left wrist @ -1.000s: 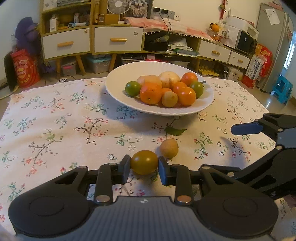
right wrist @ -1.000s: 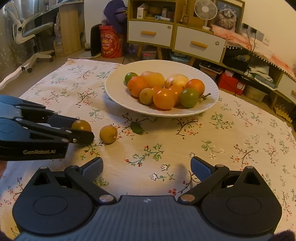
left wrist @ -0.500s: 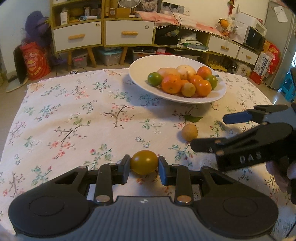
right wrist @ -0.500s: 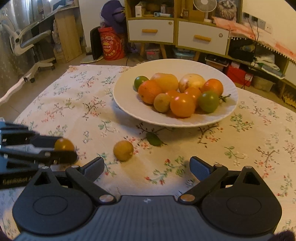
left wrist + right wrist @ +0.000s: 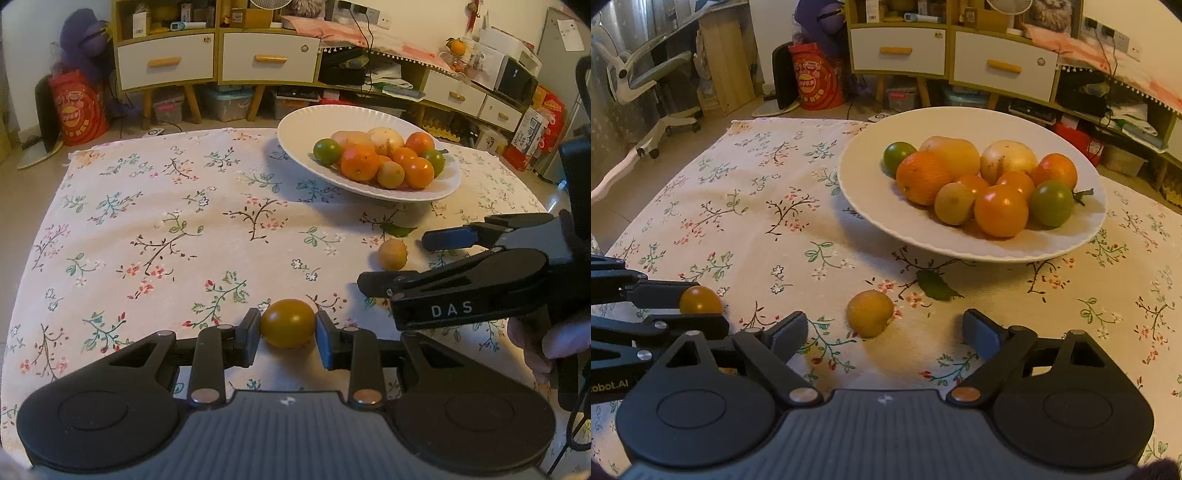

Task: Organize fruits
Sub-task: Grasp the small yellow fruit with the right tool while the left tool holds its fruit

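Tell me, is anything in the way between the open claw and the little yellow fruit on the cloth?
Nothing visible. The right claw is closing with bare tablecloth ahead, and the yellow fruit sits just beyond its fingertips.

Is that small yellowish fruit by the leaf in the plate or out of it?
Out. The fruit lies on the tablecloth in front of the plate, beside the leaf.

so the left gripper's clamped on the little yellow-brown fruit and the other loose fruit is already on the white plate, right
Not quite. The left gripper is clamped on the yellow-brown fruit, but the other loose fruit is not on the white plate. The right wrist view shows it lying on the tablecloth, short of the plate, ahead of the right gripper.
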